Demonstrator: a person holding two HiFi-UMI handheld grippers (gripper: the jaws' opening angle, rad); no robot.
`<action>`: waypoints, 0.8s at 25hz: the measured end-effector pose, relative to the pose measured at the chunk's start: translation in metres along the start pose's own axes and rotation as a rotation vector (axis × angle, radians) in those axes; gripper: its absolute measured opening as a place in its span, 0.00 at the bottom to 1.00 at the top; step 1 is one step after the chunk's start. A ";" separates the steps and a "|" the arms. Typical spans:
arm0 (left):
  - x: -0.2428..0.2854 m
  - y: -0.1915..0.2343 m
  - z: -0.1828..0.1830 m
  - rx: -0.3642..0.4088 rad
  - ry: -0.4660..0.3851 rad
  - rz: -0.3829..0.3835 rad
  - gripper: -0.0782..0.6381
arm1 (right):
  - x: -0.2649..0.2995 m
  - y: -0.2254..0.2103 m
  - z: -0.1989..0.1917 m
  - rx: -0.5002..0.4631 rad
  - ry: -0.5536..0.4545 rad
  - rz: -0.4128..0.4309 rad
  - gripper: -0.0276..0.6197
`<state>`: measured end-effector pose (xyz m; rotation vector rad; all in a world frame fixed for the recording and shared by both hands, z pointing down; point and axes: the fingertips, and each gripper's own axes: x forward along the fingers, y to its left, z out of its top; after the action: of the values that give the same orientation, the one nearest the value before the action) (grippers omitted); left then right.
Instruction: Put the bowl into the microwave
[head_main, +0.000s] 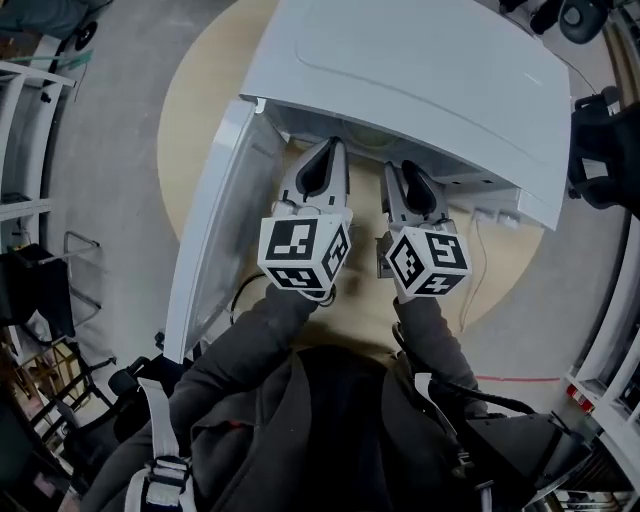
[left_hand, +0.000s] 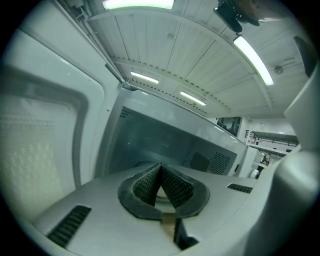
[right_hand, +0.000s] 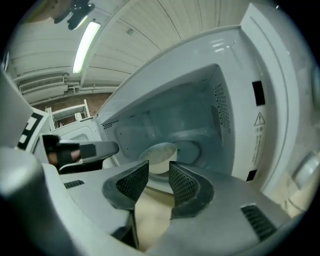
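The white microwave (head_main: 420, 70) stands on a round wooden table (head_main: 200, 110) with its door (head_main: 215, 220) swung open to the left. In the right gripper view a pale bowl (right_hand: 159, 154) sits upright on the glass turntable (right_hand: 190, 149) inside the cavity. My right gripper (right_hand: 159, 170) is open just in front of the bowl, with nothing between its pads. My left gripper (left_hand: 160, 172) is shut at the tips and empty, pointing into the cavity near the door side. From the head view, the left gripper (head_main: 328, 158) and right gripper (head_main: 405, 175) reach side by side into the opening.
The open door flanks my left gripper closely. A thin cable (head_main: 478, 260) runs over the table to the right of the microwave. Metal shelving (head_main: 20, 130) and chair bases stand on the floor at the left. The cavity's right wall (right_hand: 220, 115) is close beside the bowl.
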<state>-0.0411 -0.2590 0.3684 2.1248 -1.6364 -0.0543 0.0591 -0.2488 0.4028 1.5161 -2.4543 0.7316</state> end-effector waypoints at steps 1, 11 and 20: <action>-0.009 -0.002 -0.006 0.003 0.015 -0.007 0.12 | 0.003 0.003 -0.003 0.022 0.008 0.007 0.22; -0.047 -0.026 -0.033 0.041 0.110 -0.119 0.12 | 0.032 -0.014 0.006 0.341 -0.030 -0.032 0.30; -0.042 0.003 -0.022 0.019 0.095 -0.070 0.12 | 0.017 0.018 -0.033 0.357 0.056 0.020 0.15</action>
<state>-0.0494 -0.2133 0.3791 2.1643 -1.5146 0.0393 0.0316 -0.2399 0.4326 1.5568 -2.3940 1.2537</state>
